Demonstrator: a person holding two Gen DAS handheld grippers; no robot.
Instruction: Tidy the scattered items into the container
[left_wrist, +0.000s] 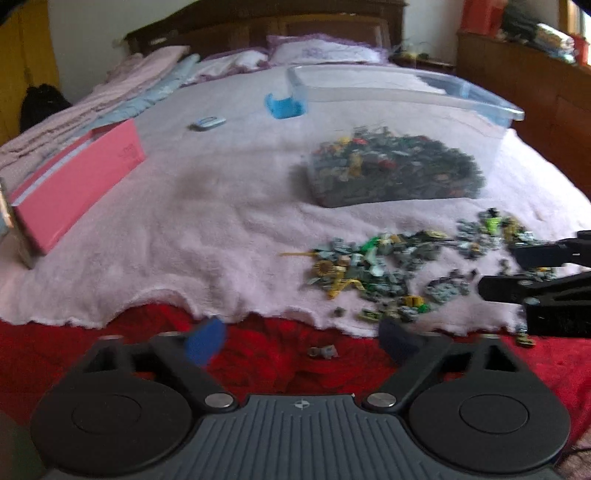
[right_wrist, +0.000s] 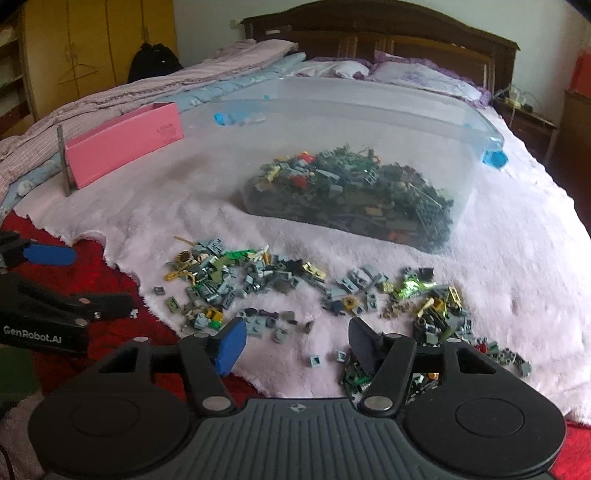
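While the right gripper (right_wrist: 295, 341) hangs wide open and empty at lower centre, loose bricks (right_wrist: 295, 288) lie scattered across mid-frame on the pink blanket (right_wrist: 517, 240), just before the clear container (right_wrist: 480, 129) already holding bricks. At lower centre of its view, the left gripper (left_wrist: 301, 338) gapes empty over red bedding (left_wrist: 277, 362).

1. My left claw (left_wrist: 301, 341) hangs with jaws spread wide over the red blanket (left_wrist: 258, 354).
2. Scattered bricks (left_wrist: 388, 266) lie on the pink rug (left_wrist: 184, 229).
3. The clear container (left_wrist: 399, 147) beyond them holds bricks.
4. My right claw (left_wrist: 517, 271) enters at right.
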